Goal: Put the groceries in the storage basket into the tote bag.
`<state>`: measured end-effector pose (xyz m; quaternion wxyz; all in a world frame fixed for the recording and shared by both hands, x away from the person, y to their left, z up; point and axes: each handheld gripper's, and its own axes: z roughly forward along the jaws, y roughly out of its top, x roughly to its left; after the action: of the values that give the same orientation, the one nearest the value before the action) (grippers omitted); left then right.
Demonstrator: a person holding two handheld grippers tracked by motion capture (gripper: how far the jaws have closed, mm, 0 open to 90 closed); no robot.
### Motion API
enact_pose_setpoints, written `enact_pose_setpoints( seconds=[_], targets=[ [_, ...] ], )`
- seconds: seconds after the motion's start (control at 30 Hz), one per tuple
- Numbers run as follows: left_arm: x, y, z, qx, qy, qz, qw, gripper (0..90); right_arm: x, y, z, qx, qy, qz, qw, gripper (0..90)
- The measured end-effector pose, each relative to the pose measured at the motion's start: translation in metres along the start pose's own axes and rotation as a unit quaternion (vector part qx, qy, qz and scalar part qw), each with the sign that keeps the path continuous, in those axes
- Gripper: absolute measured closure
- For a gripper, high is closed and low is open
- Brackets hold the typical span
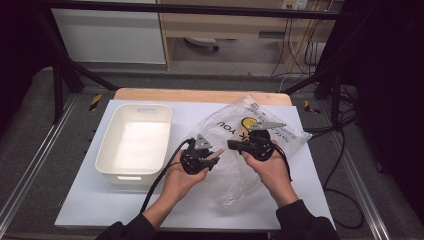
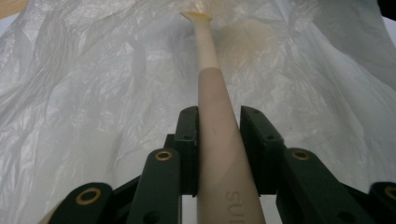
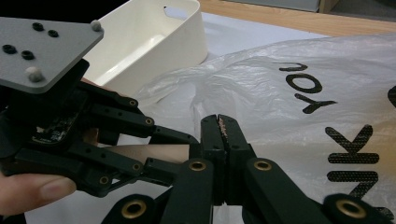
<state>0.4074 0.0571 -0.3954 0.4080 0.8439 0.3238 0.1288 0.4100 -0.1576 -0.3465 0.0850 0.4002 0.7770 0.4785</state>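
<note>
Fingers of my left gripper (image 2: 219, 123) are clamped on the handle of a pale beige spatula (image 2: 212, 100), whose far tip lies under the film of the clear plastic bag (image 1: 250, 145). Those of my right gripper (image 3: 223, 140) are pressed together, seemingly pinching a fold of that bag, though I cannot make out the film between them. The bag sprawls on the white sheet over the bench (image 1: 200, 95), just right of the white bin (image 1: 135, 145). I judge the step to be working the spatula through the bag's mouth. To do it well, I'd keep the right pinch firm and lifted so the mouth stays slack, and move the spatula straight along its own axis, low and slow, so the tip doesn't snag the thin plastic.
</note>
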Motion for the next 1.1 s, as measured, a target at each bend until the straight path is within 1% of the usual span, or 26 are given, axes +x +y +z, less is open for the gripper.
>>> enact_pose_setpoints(
  seconds=[0.43, 0.57, 0.8, 0.93, 1.1],
  targets=[
    [0.004, 0.003, 0.009, -0.003, 0.006, -0.006, 1.0, 68.7, 0.002, -0.004, -0.003, 0.002, 0.004, 0.001, 1.0, 90.0],
    [0.006, 0.004, 0.012, -0.001, 0.009, -0.005, 0.9999, 68.7, 0.002, -0.005, -0.004, 0.001, 0.005, 0.002, 1.0, 90.0],
    [0.007, 0.007, 0.018, 0.001, 0.01, -0.005, 0.9999, 68.7, -0.001, -0.007, -0.005, 0.0, 0.004, 0.002, 1.0, 90.0],
    [0.006, 0.009, 0.023, -0.001, 0.009, -0.002, 1.0, 68.7, -0.003, -0.009, -0.006, 0.002, 0.004, 0.006, 1.0, 90.0],
    [0.006, 0.012, 0.028, 0.0, 0.01, -0.003, 0.9999, 68.7, -0.004, -0.011, -0.006, 0.002, 0.004, 0.009, 0.9999, 90.0]
  ],
)
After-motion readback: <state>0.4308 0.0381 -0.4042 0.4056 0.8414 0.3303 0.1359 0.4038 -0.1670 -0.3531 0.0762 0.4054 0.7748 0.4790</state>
